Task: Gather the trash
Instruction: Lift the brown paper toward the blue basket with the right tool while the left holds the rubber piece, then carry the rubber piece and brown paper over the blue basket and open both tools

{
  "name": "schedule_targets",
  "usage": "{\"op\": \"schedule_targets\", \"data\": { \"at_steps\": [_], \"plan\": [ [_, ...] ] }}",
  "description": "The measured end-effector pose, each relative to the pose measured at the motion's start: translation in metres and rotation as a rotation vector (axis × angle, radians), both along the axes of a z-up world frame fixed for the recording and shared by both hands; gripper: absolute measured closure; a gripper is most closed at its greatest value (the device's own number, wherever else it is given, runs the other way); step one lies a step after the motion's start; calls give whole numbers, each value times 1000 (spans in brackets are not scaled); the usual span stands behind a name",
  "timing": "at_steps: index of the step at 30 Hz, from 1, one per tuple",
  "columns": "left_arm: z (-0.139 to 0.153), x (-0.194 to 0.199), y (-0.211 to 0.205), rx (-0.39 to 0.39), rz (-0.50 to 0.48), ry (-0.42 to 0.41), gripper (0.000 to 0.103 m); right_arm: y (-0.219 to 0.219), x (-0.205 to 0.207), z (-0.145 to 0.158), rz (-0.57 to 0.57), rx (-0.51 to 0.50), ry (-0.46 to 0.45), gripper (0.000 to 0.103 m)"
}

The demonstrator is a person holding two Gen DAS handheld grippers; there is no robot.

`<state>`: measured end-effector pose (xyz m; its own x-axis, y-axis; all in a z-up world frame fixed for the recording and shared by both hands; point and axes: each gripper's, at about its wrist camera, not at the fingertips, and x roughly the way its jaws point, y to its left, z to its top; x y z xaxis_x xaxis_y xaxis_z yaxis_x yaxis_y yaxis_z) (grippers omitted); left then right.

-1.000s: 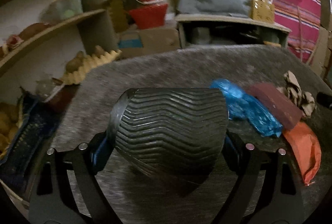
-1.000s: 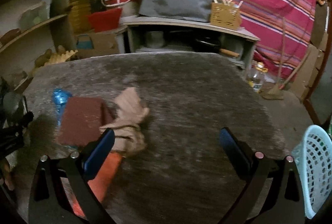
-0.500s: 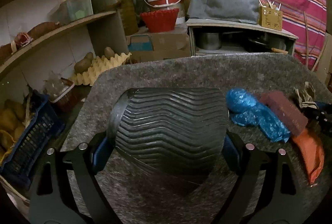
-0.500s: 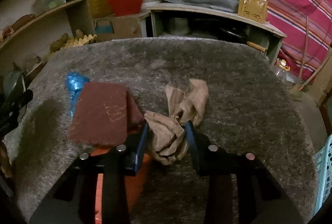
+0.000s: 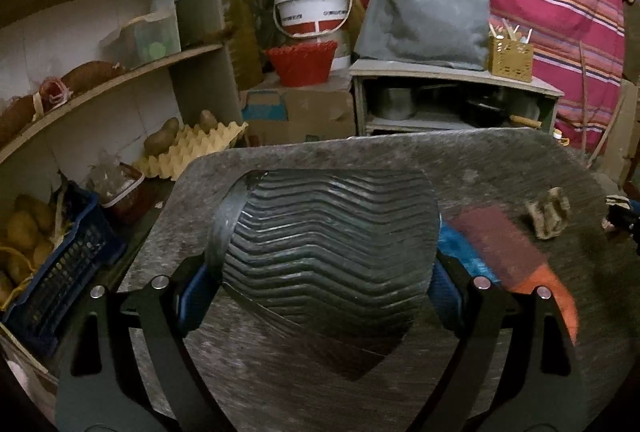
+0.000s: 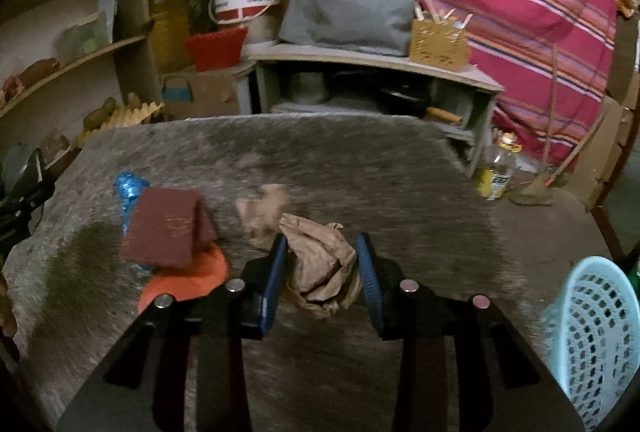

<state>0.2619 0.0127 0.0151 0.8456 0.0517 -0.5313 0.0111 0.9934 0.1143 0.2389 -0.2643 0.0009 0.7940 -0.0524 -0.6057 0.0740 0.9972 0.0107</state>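
Observation:
My left gripper (image 5: 320,284) is shut on a black ribbed plastic container (image 5: 328,232), held a little above the grey table (image 5: 500,156). The pads of my right gripper (image 6: 321,252) press on a crumpled brown paper (image 6: 320,272), held just over the table (image 6: 360,160). Another brown paper scrap (image 6: 262,210) lies just beyond it, to the left. Further left lie a maroon scouring pad (image 6: 164,228), a blue plastic wrapper (image 6: 128,188) and an orange wrapper (image 6: 188,276). In the left wrist view the pad (image 5: 496,244) and the orange wrapper (image 5: 560,296) lie right of the container.
A light-blue perforated basket (image 6: 592,332) stands off the table's right front corner. Shelves with potatoes, an egg tray (image 5: 188,148) and a blue crate (image 5: 60,272) line the left side. Behind the table are a low cabinet (image 6: 372,88), buckets and a striped cloth.
My right gripper went from wide open to shut on the crumpled brown paper, then drew it back off the table. My left gripper rose with the black container still in it.

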Motion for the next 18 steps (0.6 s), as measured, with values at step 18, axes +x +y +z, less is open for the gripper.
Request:
{"op": "schedule_targets", "data": {
  "at_steps": [18],
  "plan": [
    [9,-39,-150,-34,-230,3,16,-144,-94,22,-250,-5,-37,67]
  ]
}}
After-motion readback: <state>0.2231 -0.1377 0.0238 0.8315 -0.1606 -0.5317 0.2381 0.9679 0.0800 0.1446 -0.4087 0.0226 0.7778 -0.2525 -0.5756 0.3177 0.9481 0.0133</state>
